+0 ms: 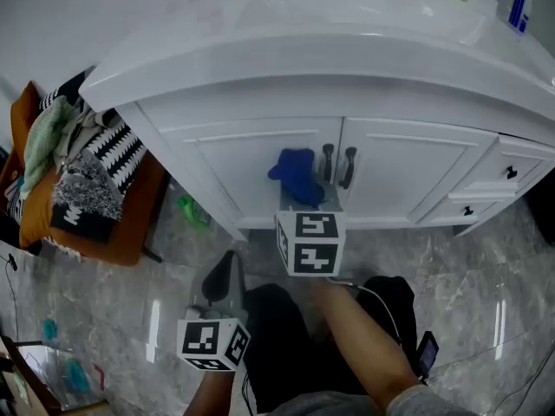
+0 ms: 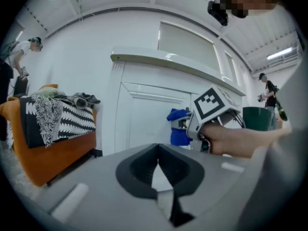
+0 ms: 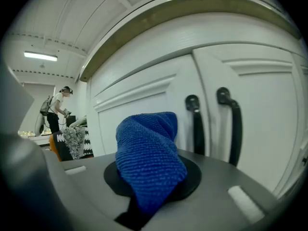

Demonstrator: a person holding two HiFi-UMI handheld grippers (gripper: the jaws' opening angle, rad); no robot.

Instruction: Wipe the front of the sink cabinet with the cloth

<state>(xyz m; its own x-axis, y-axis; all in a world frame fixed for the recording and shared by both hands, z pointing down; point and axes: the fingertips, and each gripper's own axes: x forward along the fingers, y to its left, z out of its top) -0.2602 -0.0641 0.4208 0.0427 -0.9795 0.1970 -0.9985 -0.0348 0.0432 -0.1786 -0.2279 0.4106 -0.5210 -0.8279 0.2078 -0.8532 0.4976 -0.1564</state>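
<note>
The right gripper (image 1: 303, 196) holds the blue cloth (image 1: 295, 173) in front of the white cabinet (image 1: 408, 172). In the right gripper view its jaws are closed on the lower part of the cloth (image 3: 150, 158). The rest of the cloth stands up out of them in a thick fold. The cloth is before the left door (image 1: 247, 159), close to the inner edge of this door. The two black handles (image 1: 338, 165) stand upright at 3 o'clock from the cloth, just beside it. No view lets me tell if the cloth touches the door.

The left gripper (image 1: 224, 276) is low over the grey marble floor (image 1: 486, 276), at 7 o'clock from the right gripper and apart from the cabinet. In the left gripper view its jaws are together at the tips, with nothing between them. The right gripper (image 2: 185, 125) with the cloth (image 2: 179, 128) shows there at 1 o'clock from the jaws.

In the head view the sink (image 1: 347, 7) lies on top of the cabinet, at 12 o'clock. Two drawers (image 1: 494, 185) with black knobs are at 3 o'clock from the doors. An orange seat (image 1: 95, 232) with a heap of clothes (image 1: 82, 167) stands on the floor at 9 o'clock from the cabinet. A small green thing (image 1: 192, 211) lies on the floor between the seat and the foot of the cabinet.
</note>
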